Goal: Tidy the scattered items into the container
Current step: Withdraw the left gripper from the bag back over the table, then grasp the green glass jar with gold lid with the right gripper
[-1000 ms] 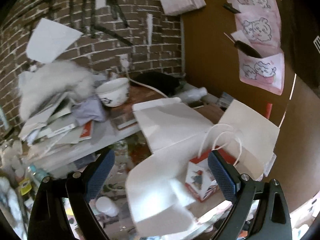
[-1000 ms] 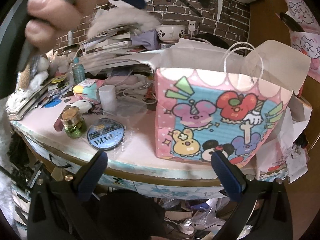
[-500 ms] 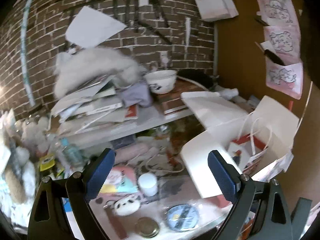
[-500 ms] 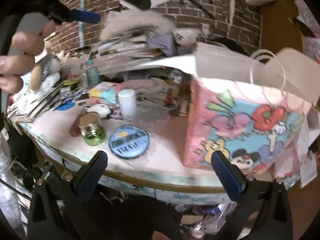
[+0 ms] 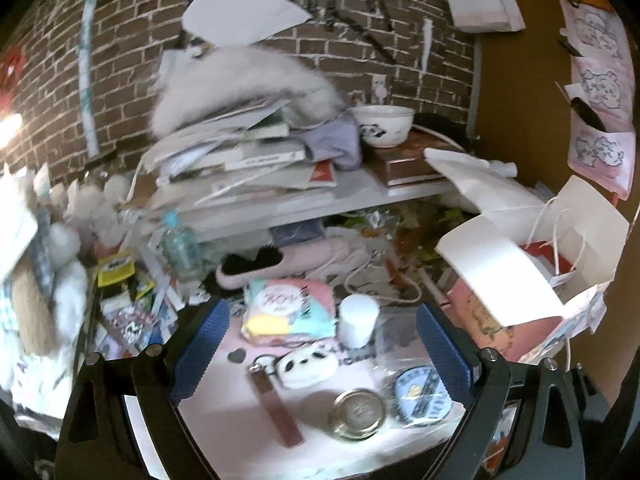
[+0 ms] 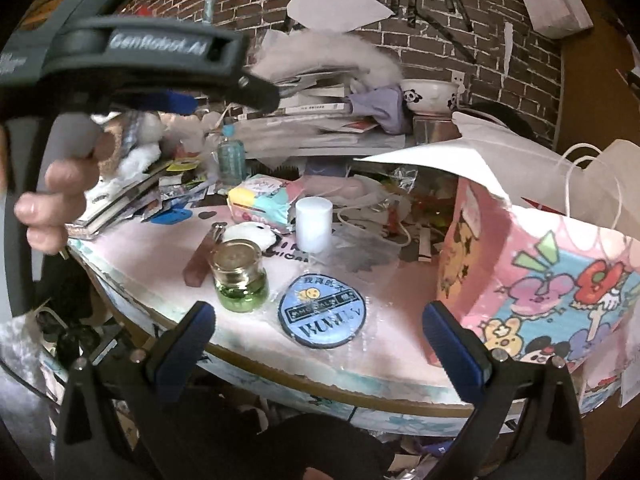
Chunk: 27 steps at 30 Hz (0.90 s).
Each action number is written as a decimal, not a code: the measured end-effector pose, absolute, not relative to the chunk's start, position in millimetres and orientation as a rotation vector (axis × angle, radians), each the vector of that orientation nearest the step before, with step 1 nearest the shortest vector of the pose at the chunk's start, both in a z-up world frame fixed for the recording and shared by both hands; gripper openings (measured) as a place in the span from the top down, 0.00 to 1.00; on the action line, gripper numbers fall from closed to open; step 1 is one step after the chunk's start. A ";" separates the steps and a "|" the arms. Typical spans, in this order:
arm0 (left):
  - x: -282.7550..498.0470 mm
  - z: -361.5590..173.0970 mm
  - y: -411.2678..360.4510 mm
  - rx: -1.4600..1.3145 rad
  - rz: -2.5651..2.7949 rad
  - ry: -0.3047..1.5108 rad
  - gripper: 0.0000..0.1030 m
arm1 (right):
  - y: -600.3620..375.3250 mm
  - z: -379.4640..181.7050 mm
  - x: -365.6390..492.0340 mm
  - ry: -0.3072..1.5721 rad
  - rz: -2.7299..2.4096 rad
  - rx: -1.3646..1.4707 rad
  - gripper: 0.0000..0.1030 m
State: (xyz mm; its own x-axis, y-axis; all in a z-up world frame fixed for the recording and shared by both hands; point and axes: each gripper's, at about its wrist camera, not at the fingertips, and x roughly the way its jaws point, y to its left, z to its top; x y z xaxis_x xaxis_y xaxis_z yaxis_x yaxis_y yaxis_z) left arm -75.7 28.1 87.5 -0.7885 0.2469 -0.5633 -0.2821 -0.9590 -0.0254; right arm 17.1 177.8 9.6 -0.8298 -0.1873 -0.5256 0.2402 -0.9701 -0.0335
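Observation:
A pink cartoon paper bag with white handles stands at the table's right; it also shows in the left wrist view. Scattered on the pink table top are a green glass jar with a gold lid, a round blue patch, a white cylinder, a panda pouch, a brown strap and a pastel tissue pack. My left gripper is open above these items. My right gripper is open at the table's front edge.
A shelf at the back carries stacked books, a white fluffy thing and a panda bowl. A water bottle and loose packets lie at the left. A brick wall stands behind.
The left gripper has swung left and down from the bag's opening to above the scattered items. The right gripper's view has shifted left toward the jar and patch.

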 end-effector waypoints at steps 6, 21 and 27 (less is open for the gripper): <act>-76.3 68.1 4.4 -0.888 2.755 0.050 0.10 | 169.0 7.0 9.9 0.158 -2.798 0.812 0.00; -50.0 18.2 -52.0 -0.912 2.905 -0.052 0.10 | 137.9 -7.4 -16.7 0.119 -2.672 0.731 0.00; -40.3 2.8 -69.0 -0.935 2.964 -0.061 0.10 | 124.8 -14.3 -33.2 0.154 -2.650 0.736 0.14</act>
State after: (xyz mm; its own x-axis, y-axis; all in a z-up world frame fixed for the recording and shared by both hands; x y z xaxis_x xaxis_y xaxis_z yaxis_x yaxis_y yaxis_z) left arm -40.3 -69.0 2.8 -0.8185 0.0436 -0.5728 -0.0200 -0.9987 -0.0474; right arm -33.2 124.8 -14.3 -0.7885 -0.3347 -0.5159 0.3922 -0.9199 -0.0025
